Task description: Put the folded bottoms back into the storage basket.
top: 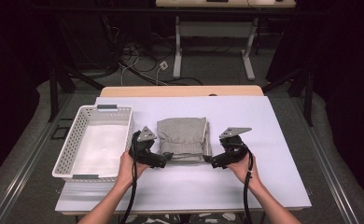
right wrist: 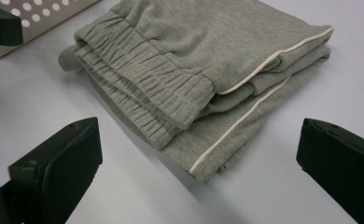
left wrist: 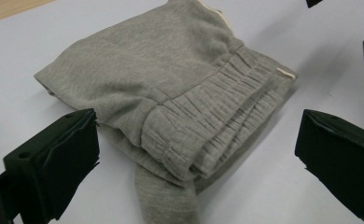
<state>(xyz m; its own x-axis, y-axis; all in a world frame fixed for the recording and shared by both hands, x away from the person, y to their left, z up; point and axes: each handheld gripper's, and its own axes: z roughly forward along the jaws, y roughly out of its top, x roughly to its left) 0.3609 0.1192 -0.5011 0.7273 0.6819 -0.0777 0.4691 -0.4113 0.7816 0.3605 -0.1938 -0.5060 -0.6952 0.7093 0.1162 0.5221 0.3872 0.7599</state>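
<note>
we saw a folded grey garment (top: 182, 139) lying on the white tabletop (top: 245, 186), near its middle, just right of a white perforated basket (top: 73, 140). its soft fleece was stacked in several layers, with a gathered elastic band along the near edge. our left tool (top: 167, 157) sat at the garment's near left corner and our right tool (top: 208, 159) at its near right corner, each with its jaws held wide apart and gripping nothing. the left gripper view brought out a loose rounded fold (left wrist: 166, 196) poking from under the stack. the right gripper view showed cream piping (right wrist: 245, 116) running along the side seams, and a corner of the basket beyond.
</note>
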